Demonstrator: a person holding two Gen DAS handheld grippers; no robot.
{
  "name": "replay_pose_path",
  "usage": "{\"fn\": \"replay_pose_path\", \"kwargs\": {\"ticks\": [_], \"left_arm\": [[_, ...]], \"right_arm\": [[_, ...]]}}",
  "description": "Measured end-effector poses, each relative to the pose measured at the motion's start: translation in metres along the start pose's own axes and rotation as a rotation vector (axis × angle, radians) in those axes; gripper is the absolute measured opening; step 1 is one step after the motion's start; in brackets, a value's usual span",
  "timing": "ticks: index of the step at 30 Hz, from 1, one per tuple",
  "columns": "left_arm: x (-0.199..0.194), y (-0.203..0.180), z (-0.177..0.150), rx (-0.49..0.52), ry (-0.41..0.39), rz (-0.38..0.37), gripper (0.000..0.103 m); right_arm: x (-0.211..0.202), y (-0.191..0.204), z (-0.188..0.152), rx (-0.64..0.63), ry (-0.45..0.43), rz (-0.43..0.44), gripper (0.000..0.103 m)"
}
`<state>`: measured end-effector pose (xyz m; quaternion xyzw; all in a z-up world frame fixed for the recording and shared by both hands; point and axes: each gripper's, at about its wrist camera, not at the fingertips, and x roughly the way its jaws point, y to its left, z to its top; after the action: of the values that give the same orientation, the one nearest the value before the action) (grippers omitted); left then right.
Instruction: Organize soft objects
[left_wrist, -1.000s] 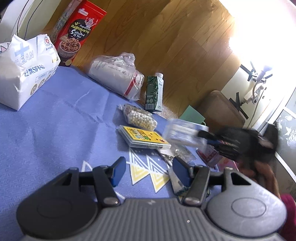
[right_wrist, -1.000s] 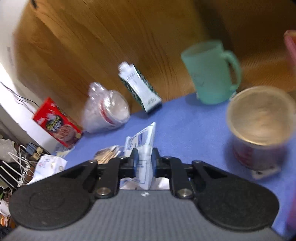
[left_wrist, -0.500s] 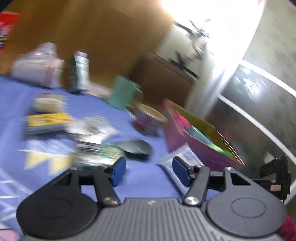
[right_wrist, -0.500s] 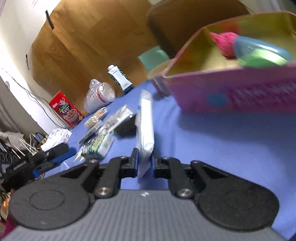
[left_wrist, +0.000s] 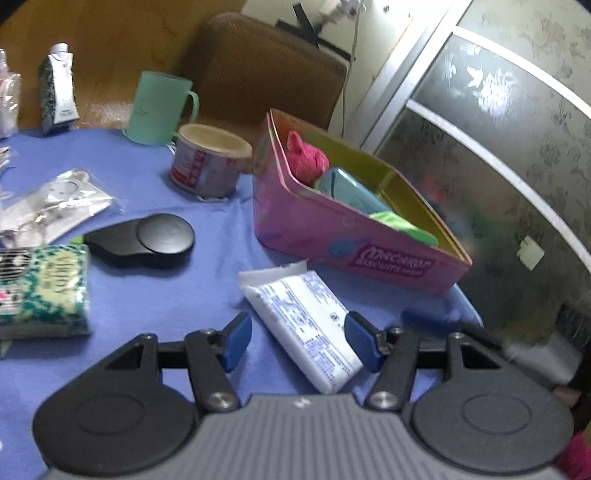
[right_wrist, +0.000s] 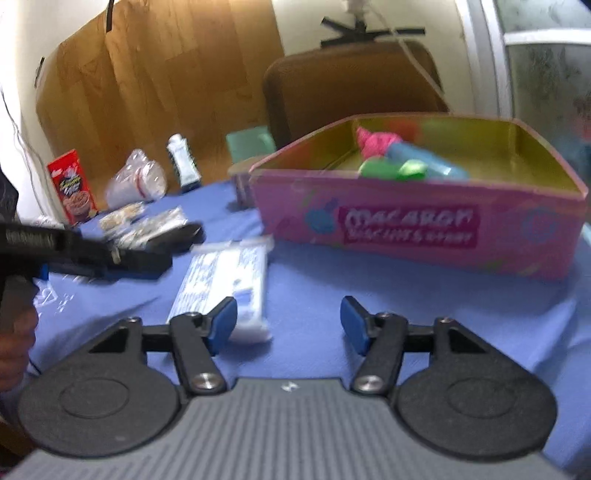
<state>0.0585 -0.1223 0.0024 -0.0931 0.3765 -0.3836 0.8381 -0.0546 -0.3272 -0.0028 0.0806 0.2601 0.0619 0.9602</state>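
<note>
beside the pink tin (right_wrist: 417, 229) the white tissue pack (right_wrist: 225, 280) lies on the cloth, just released as the right gripper (right_wrist: 288, 321) jaws opened; left gripper (left_wrist: 299, 339), fingers apart around it, likely closes next to lift it in.

one pink tin (left_wrist: 343, 240), one mug (left_wrist: 157, 107), one can (left_wrist: 207, 164), two cartons (left_wrist: 57, 96)
</note>
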Motion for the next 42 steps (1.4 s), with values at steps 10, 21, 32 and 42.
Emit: {"fn": "replay_pose_path", "kwargs": {"ticks": [10,21,32,42], "left_arm": [[0.021,-0.010,0.004,0.016,0.042,0.022,0.060],[0.025,-0.010,0.007,0.018,0.061,0.030,0.060],[0.027,0.000,0.013,-0.023,0.079,-0.004,0.062],[0.027,-0.008,0.006,0.024,0.068,0.016,0.062]], "right_arm": [[0.028,-0.064,0.121,-0.032,0.104,0.023,0.029],[0.126,-0.128,0.154,-0.050,0.354,-0.257,0.029],[-0.036,-0.033,0.050,-0.214,-0.081,0.139,0.059],[0.035,0.012,-0.006,-0.337,0.141,0.200,0.080]]}}
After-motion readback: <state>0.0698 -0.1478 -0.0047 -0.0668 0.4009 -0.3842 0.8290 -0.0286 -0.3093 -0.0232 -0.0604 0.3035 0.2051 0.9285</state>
